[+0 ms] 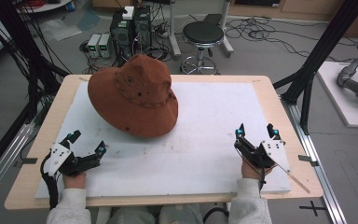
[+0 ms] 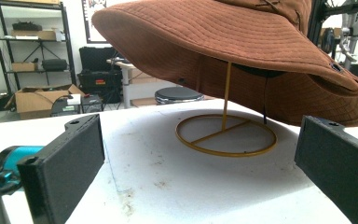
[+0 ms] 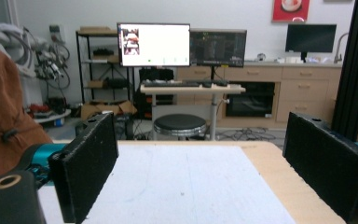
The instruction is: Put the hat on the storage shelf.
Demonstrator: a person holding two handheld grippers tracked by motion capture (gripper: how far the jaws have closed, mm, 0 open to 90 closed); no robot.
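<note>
From above I see a brown wide-brimmed hat [image 1: 135, 95] sitting toward the back left of the white mat [image 1: 205, 158] that covers the wooden table [image 1: 270, 81]. Through the left gripper view I can tell the hat [image 2: 242, 51] is perched tilted on a gold wire stand [image 2: 226, 135], a thin upright rod rising from a ring base that rests flat on the mat, with the brim drooping lower on the right of that view. My left gripper [image 1: 87, 142] lies at the near left corner of the mat, held in a hand [image 1: 74, 179], jaws spread wide apart with nothing between them, aimed toward the hat but well short of it. My right gripper [image 1: 256, 132] rests at the near right of the mat, also spread wide and empty, well apart from the hat; in its own view just the hat's edge [image 3: 2, 116] shows at the left. Beyond the table stands a black round stool [image 1: 203, 35].
</note>
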